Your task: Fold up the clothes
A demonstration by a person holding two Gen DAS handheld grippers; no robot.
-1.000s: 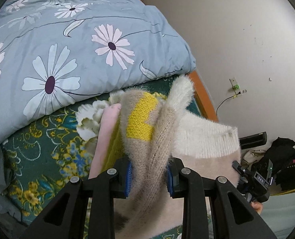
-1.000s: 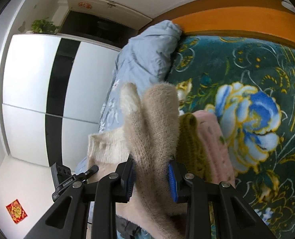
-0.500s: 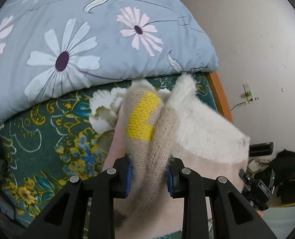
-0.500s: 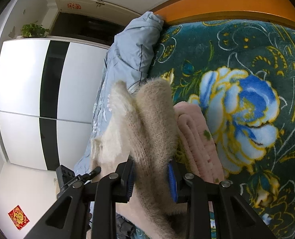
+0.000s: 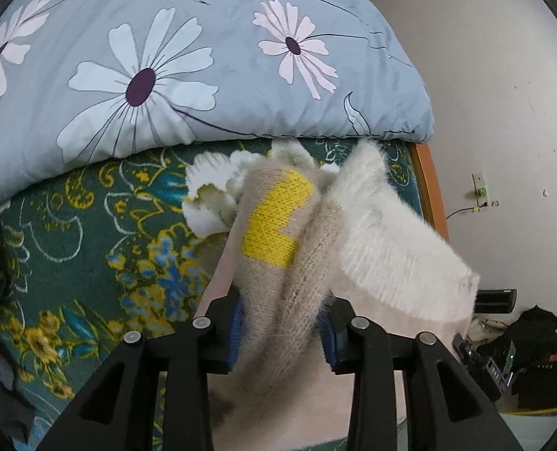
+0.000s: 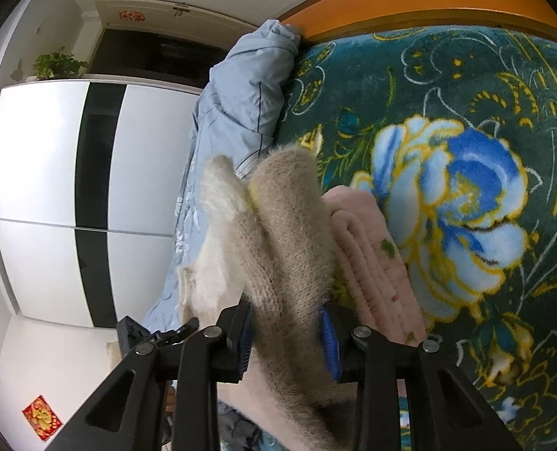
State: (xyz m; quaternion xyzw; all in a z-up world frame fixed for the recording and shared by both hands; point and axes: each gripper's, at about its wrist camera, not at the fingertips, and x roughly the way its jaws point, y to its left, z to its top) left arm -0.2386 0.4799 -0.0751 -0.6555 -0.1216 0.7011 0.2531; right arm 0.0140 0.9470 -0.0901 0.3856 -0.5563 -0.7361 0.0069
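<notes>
A fluffy beige and cream sweater (image 5: 278, 282) with a yellow patch (image 5: 274, 225) hangs stretched between both grippers, low over the bed. A bunched fold stands between the jaws of my left gripper (image 5: 282, 330), which are opening; a thin gap shows at the right pad. My right gripper (image 6: 286, 338) holds the other bunched end of the sweater (image 6: 286, 233); its jaws are starting to open, with the pads touching the knit. Under the sweater lies a folded pink garment (image 6: 368, 248), and a white fluffy garment (image 5: 211, 195) beyond it.
The bed carries a dark green flowered blanket (image 6: 466, 94) and a heaped blue daisy duvet (image 5: 165, 56) at its far side. An orange wooden bed frame (image 5: 429, 188) borders the blanket. A white and black wardrobe (image 6: 53, 188) stands beyond; dark clutter (image 5: 534, 338) lies on the floor.
Both grippers have sunk with the sweater toward the folded pink garment. The left jaws have spread a little, the right ones barely.
</notes>
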